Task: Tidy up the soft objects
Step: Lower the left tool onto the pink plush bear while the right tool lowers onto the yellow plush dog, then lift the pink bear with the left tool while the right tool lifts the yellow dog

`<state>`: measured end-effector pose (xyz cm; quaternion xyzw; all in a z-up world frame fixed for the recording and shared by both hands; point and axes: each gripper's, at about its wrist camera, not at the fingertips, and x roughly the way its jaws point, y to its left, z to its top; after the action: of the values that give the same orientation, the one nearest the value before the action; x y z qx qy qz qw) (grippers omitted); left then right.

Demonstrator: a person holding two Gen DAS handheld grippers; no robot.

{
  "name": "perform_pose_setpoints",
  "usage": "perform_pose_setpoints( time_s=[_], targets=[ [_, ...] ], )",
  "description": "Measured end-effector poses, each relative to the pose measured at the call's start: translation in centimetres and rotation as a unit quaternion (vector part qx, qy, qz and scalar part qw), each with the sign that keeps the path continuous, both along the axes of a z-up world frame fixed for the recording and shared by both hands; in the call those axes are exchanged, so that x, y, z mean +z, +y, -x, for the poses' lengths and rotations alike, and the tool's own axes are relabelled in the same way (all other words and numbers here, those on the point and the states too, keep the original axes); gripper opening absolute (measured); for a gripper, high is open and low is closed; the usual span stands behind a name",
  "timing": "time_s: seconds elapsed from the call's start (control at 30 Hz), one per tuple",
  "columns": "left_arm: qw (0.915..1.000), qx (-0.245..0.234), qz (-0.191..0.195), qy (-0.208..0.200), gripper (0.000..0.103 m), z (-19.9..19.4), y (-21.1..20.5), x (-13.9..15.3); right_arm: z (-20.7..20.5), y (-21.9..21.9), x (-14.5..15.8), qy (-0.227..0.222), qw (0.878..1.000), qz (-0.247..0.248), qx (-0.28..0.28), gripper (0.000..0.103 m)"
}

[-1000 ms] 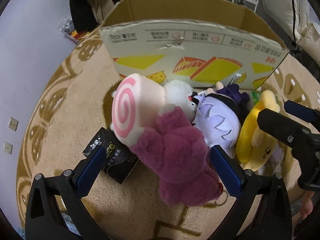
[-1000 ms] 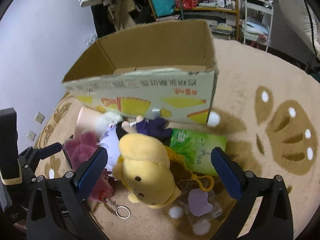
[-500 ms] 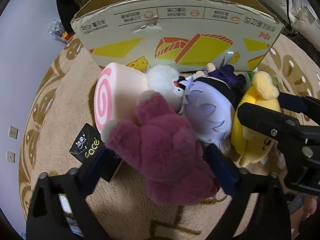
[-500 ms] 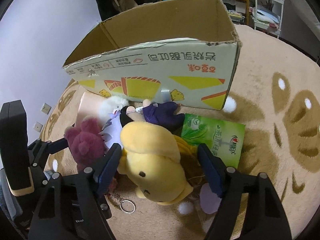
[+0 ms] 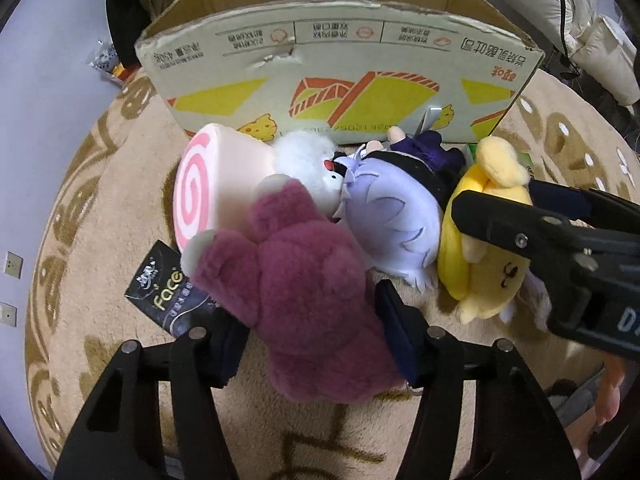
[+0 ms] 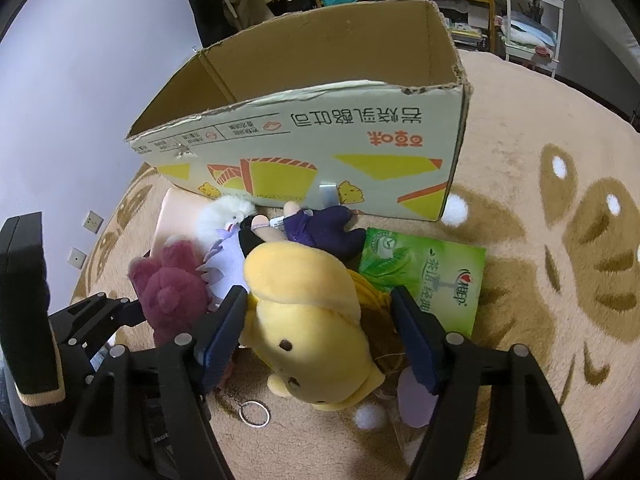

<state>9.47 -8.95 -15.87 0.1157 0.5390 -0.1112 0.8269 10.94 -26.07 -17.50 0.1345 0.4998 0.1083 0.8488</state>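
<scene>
A pile of plush toys lies on the rug before an open cardboard box (image 5: 340, 60) (image 6: 304, 128). My left gripper (image 5: 312, 332) is shut on the magenta plush bear (image 5: 296, 300), which also shows in the right wrist view (image 6: 168, 288). My right gripper (image 6: 320, 336) is closed around the yellow plush dog (image 6: 316, 320), its pads pressing both sides; the dog also shows in the left wrist view (image 5: 480, 248). Between them lie a lilac plush doll (image 5: 396, 220) (image 6: 224, 264), a small white plush (image 5: 308, 164) and a pink swirl roll cushion (image 5: 208, 192).
A black "face" packet (image 5: 168, 292) lies under the bear. A green tissue pack (image 6: 432, 276) lies right of the dog. A keyring (image 6: 254, 414) rests on the beige rug (image 6: 540, 320). Shelves and clutter stand behind the box; a wall is at left.
Both grippers moved forward over the toys and closed: the left on the magenta bear, the right on the yellow dog. The box looms closer.
</scene>
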Motion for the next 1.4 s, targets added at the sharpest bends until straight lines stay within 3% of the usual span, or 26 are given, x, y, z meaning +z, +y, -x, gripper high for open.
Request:
perform_pose_setpoints(
  time_s=[0.07,0.23,0.7,1.07,1.4],
  targets=[
    [1.0000,0.002,0.004,-0.005,0.049,0.5,0.1,0.4,0.0,-0.1,0.0,-0.001,1.000,0.000,-0.001,0.074],
    [0.9996,0.009,0.023,-0.013,0.043,1.0,0.4,1.3,0.5,-0.5,0.6,-0.010,1.000,0.003,-0.006,0.073],
    [0.9965,0.030,0.053,-0.057,0.043,2.1,2.3,3.9,2.1,-2.4,2.4,-0.036,0.998,-0.012,-0.046,0.073],
    [0.9899,0.042,0.060,-0.122,0.043,4.0,3.5,6.8,4.1,-3.0,5.1,-0.102,0.992,-0.018,-0.070,0.072],
    [0.9778,0.052,0.059,-0.195,0.043,5.8,4.3,9.5,5.6,-3.5,7.9,-0.172,0.981,-0.018,-0.090,0.072]
  ],
)
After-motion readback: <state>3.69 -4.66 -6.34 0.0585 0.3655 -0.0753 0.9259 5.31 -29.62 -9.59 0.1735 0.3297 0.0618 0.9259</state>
